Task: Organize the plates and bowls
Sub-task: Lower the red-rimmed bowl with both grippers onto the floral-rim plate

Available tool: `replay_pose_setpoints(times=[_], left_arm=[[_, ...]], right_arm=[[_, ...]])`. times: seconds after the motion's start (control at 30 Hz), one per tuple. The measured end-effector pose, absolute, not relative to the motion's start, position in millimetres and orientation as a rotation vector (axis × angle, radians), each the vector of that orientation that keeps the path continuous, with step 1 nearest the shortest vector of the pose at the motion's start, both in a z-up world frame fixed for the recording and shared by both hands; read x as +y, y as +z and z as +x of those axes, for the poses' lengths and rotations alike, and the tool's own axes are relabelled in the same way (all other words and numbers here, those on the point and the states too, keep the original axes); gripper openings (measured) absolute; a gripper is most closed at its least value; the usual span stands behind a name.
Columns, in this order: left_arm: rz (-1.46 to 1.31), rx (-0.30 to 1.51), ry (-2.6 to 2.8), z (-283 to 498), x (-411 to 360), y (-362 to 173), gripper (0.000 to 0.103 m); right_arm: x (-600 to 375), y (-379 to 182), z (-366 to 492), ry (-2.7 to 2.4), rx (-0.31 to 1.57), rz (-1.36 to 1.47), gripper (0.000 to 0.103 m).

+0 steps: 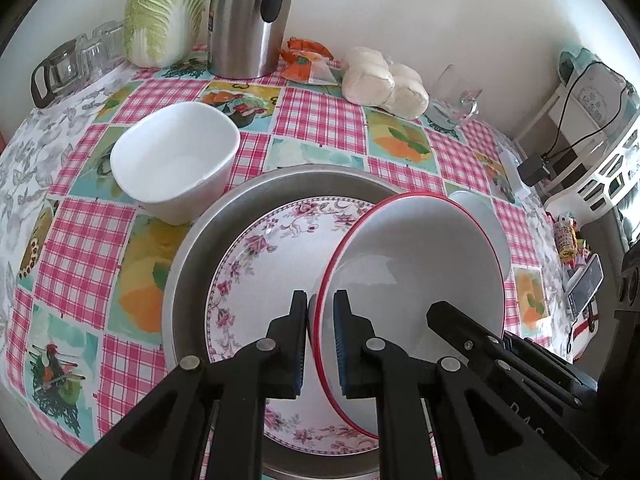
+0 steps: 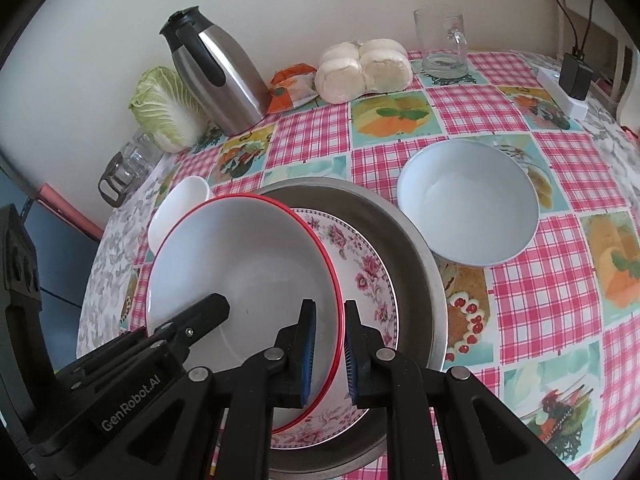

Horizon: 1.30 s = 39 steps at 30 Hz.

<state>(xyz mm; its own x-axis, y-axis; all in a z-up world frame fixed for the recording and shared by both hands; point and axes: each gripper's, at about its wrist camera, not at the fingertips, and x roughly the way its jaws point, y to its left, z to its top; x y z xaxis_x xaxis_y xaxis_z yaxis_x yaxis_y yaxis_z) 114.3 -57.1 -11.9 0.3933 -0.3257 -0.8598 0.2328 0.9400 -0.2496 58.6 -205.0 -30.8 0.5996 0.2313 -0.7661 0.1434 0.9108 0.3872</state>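
A white bowl with a red rim (image 1: 416, 264) is held tilted above a floral plate (image 1: 276, 248) that lies in a metal tray (image 1: 192, 252). My left gripper (image 1: 320, 312) is shut on the bowl's left rim. My right gripper (image 2: 330, 320) is shut on its right rim; the bowl (image 2: 240, 264), floral plate (image 2: 368, 276) and tray (image 2: 424, 280) show in the right wrist view. A squarish white bowl (image 1: 176, 160) stands left of the tray, also in the right wrist view (image 2: 176, 204). A round pale bowl (image 2: 468, 204) stands right of it, partly hidden in the left wrist view (image 1: 488, 220).
At the back of the checked tablecloth (image 1: 312, 116) stand a steel jug (image 1: 248, 20), a cabbage (image 1: 164, 12), bagged buns (image 1: 384, 80), an orange packet (image 1: 308, 60), a glass mug (image 2: 444, 40) and glasses (image 1: 76, 64). A power strip (image 2: 564, 92) lies at the right edge.
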Motion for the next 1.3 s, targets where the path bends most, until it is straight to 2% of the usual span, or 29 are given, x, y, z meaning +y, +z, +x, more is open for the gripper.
replay_pose_setpoints(times=[1.3], left_arm=[[-0.167, 1.171, -0.311, 129, -45, -28, 0.012]], right_arm=[[-199, -48, 76, 0.061, 0.958, 0.49, 0.017]])
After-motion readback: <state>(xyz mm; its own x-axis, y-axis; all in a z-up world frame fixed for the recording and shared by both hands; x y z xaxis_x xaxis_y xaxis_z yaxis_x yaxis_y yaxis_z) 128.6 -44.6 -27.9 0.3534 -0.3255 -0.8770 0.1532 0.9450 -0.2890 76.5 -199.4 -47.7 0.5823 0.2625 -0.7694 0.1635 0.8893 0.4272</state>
